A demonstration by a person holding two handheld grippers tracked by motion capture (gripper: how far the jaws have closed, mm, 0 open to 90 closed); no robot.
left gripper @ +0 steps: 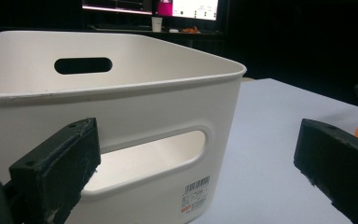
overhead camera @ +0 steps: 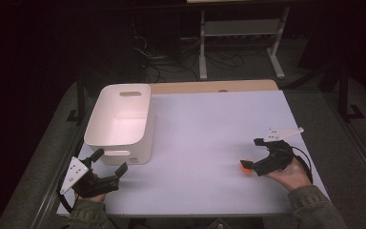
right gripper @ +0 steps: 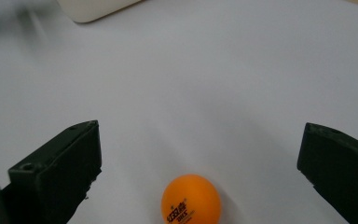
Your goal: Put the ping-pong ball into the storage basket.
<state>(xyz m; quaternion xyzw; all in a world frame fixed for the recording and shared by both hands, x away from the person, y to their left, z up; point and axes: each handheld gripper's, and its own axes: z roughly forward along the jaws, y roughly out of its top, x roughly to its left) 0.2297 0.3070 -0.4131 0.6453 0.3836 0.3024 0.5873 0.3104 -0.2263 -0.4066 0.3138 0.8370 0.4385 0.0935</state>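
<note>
Dark room, grey floor (overhead camera: 38, 157), white shelf frame (overhead camera: 240, 28), tangled cables (overhead camera: 171, 57).

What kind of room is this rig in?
Probably a lab or test workstation: a white work table on a bare floor, loose cables under a metal stand, and lit monitors behind the white bin.

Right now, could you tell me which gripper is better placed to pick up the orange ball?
The right gripper: its open jaws already straddle the orange ball on the table. The left gripper, also open, sits across the table beside the white bin.
</note>
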